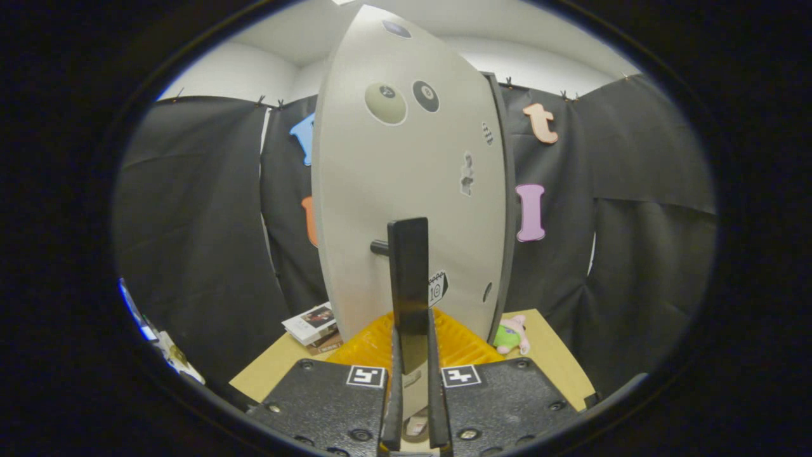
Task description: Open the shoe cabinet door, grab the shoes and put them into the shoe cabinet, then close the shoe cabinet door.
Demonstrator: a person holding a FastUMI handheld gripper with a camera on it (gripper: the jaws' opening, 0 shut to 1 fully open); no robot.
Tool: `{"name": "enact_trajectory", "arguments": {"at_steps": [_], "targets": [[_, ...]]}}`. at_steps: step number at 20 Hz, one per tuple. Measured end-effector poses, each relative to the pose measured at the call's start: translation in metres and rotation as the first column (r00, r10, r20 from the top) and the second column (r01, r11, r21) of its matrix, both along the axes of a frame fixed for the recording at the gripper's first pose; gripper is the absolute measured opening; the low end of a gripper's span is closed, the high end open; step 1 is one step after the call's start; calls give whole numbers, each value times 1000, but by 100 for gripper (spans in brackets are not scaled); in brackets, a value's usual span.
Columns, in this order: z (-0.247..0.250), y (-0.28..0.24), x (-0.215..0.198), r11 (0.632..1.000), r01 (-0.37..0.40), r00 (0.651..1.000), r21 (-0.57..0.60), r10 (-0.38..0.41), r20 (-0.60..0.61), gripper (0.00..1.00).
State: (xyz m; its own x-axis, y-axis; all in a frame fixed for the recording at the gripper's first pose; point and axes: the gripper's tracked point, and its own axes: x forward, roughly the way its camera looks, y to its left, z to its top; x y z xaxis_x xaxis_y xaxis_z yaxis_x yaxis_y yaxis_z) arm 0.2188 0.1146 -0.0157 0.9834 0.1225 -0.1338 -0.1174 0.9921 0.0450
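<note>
Fingers (411, 355) closed on dark upright handle (408, 279) of pale cabinet door (393, 190), yellow mat (457, 346) beneath on counter (545, 343), green plush toy (509, 336) right, booklets (312, 324) left.

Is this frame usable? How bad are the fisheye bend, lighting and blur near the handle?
Gripper view: strong fisheye bowing makes the cabinet door bulge like a lens; lighting is even and soft, no glare on the door; the dark handle between the closed gripper is sharp above, slightly soft close to the fingers; stickers stay readable as shapes. Usable.
</note>
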Motion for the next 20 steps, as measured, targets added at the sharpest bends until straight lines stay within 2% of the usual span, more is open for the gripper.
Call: {"name": "enact_trajectory", "arguments": {"at_steps": [6, 13, 18, 20], "targets": [[-1, -45, -19, 999, 38, 999, -8, -38, 2, 15], [0, -116, -27, 993, 117, 993, 25, -116, -16, 5], [-1, -161, -29, 985, 174, 985, 17, -174, -14, 4], [-1, -171, -28, 986, 166, 986, 20, -166, -21, 4]]}}
